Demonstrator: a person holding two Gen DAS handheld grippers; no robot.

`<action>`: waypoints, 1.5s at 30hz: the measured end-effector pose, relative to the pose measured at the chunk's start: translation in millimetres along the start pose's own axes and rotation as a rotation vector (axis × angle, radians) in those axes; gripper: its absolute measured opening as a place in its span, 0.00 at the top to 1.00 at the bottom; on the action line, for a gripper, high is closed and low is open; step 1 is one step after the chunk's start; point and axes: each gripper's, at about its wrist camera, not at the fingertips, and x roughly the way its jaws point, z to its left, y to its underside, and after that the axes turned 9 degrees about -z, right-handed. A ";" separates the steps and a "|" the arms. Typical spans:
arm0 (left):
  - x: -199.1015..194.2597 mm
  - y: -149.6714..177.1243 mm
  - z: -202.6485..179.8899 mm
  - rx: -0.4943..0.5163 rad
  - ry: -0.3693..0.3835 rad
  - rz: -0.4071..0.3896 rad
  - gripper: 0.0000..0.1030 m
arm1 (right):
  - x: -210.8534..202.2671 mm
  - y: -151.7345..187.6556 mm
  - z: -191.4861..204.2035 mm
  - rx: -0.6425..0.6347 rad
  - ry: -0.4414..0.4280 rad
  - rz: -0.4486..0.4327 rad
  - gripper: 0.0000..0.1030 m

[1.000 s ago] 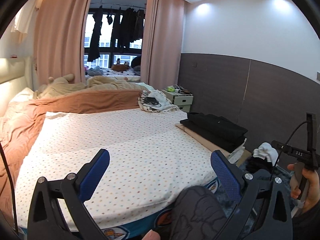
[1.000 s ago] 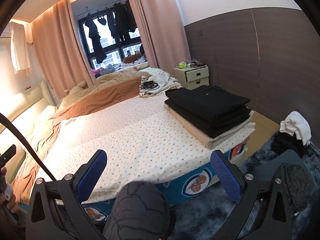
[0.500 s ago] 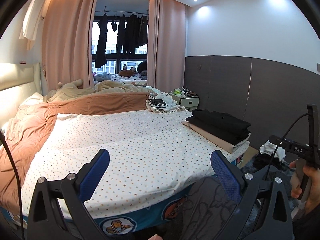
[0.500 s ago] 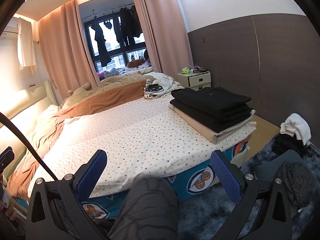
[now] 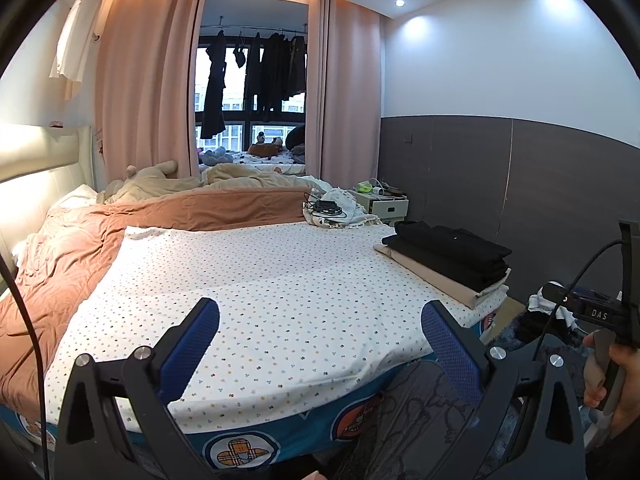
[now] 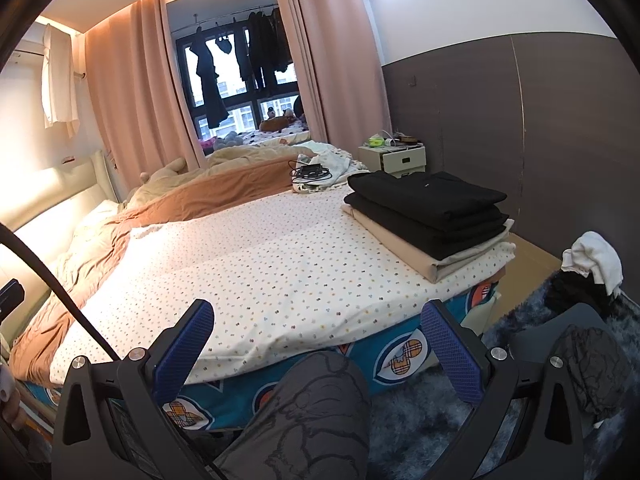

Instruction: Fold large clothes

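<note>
Right now both grippers hang at the foot of a wide bed spread with a white, dot-patterned sheet (image 5: 280, 280), and neither one holds anything. The left gripper (image 5: 320, 344) has its blue-padded jaws spread wide apart, with only the sheet showing between them. The right gripper (image 6: 320, 340) stands the same way, jaws wide, and a knee in grey printed trousers (image 6: 320, 412) sits just below its gap.

On the bed's right-hand edge lies a neat stack of folded clothes (image 6: 428, 216): two black garments on top, a beige one beneath, and a pale layer at the bottom. It is well apart from both grippers. On the floor past that corner, a loose heap of dark and white clothing (image 6: 588, 272) rests on a shaggy blue-grey rug (image 6: 420, 420).

A rumpled rust-orange duvet (image 5: 80, 248) is pushed toward the headboard side. Beyond it a small white bundle with black cables on top (image 5: 332, 210) lies near a cream bedside cabinet (image 5: 386, 206). Dark garments hang in the window (image 5: 256, 80) between pink curtains (image 5: 148, 92).
</note>
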 end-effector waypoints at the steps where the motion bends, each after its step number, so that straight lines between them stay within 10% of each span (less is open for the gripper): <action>1: 0.2 0.4 0.5 -0.001 0.000 0.001 0.00 | -0.4 -0.3 0.9 0.000 0.000 0.001 0.00; 45: 14.8 -12.6 18.2 -0.021 -0.007 -0.015 0.00 | 20.4 -5.5 25.6 0.020 -0.015 0.005 0.00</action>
